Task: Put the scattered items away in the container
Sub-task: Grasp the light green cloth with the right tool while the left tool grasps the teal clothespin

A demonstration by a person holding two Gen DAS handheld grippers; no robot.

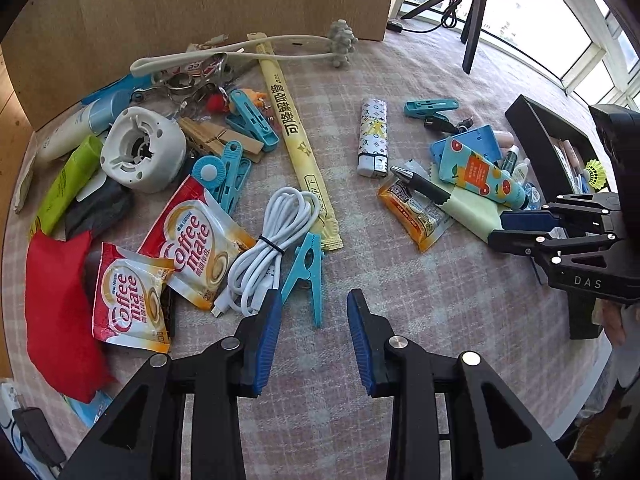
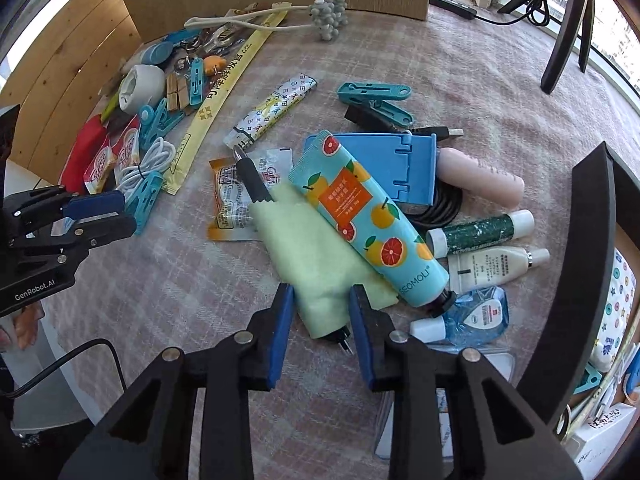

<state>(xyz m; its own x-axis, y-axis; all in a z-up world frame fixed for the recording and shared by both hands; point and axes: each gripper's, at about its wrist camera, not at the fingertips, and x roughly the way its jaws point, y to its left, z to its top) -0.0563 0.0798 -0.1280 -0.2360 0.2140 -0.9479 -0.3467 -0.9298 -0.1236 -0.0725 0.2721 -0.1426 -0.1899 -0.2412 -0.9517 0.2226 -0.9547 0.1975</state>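
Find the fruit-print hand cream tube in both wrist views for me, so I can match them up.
Left wrist view: the hand cream tube lies right of centre, over the blue holder and green cloth.
Right wrist view: it lies at centre, diagonal, cap toward the right gripper.
Shared landmark: the patterned lighter, up and left of the tube in both.

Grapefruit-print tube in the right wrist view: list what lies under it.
The grapefruit-print tube lies across a pale green cloth and the edge of a blue plastic stand. A coiled black cable runs beneath. How far these continue under it is covered.
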